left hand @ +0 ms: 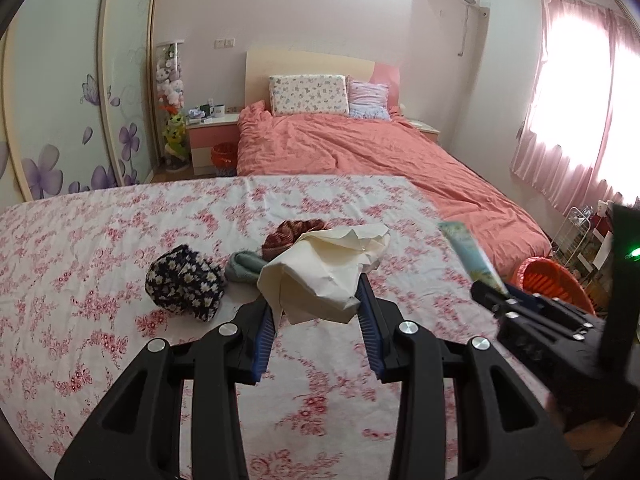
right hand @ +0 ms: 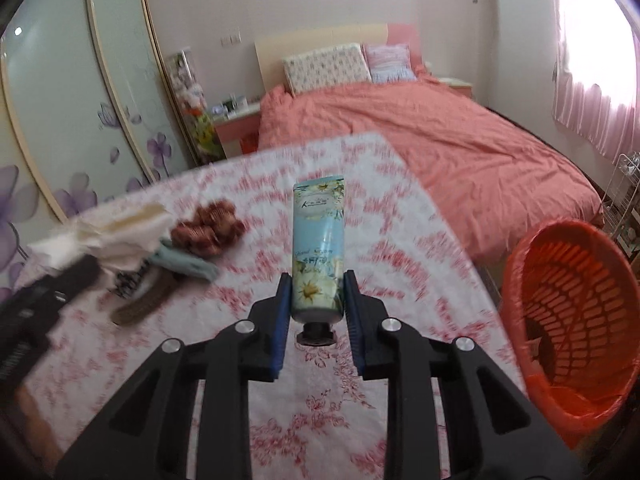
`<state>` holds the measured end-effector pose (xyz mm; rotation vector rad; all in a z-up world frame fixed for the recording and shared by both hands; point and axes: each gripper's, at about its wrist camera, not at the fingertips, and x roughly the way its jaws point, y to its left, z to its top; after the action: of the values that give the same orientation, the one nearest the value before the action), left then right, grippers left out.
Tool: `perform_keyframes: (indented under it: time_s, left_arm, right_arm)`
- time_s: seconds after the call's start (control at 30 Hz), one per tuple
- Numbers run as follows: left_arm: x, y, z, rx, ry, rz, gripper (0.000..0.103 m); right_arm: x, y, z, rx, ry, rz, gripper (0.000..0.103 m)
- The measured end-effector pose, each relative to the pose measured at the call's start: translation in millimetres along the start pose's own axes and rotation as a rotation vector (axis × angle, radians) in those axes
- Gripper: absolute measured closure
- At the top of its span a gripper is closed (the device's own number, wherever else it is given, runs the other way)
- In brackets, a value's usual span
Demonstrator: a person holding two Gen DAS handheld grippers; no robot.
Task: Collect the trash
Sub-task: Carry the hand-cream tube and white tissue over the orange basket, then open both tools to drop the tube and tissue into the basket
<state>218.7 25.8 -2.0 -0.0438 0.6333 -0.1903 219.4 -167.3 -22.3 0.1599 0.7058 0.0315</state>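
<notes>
The left tongs (left hand: 318,300) are clamped on a crumpled cream paper (left hand: 320,268) held just above the flowered cloth (left hand: 100,248); the right tongs (right hand: 316,300) are clamped on a blue hand-cream tube (right hand: 318,248), cap toward the camera. To the right of the right tongs stands an orange basket (right hand: 568,304) lined with an orange bag, its contents unclear. Beyond the left tongs lie scrunchies: dark daisy-print (left hand: 184,284), green (left hand: 244,268), brown (left hand: 288,236).

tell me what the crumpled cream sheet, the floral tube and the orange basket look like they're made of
Crumpled cream sheet: probably paper with a matte finish; it holds sharp creases and stiff folds.
Pale blue floral tube: likely soft plastic with a glossy printed skin and a dark screw cap; a faint sheen shows.
Orange lattice basket: looks like moulded plastic, with a uniform slotted wall and smooth rim.
</notes>
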Motion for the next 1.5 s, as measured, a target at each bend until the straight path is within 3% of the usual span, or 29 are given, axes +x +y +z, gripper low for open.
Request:
perform_keyframes:
  time_s: [0.5, 0.83, 1.17, 1.5]
  left_arm:
    - [-21, -73, 11, 0.066, -0.045, -0.091, 0.065]
    - [-21, -139, 13, 0.134, -0.056, -0.198, 0.064]
    - [-1, -206, 4, 0.208, -0.02, -0.294, 0.064]
    - [28, -262, -11, 0.279, 0.049, -0.375, 0.064]
  right_arm:
    - [-108, -46, 8, 0.04, -0.176, -0.039, 0.077]
    - [-156, -109, 1, 0.118, -0.256, -0.104, 0.077]
    - [-165, -181, -12, 0.216, -0.265, -0.169, 0.077]
    - [-147, -248, -20, 0.322, -0.247, -0.189, 0.077]
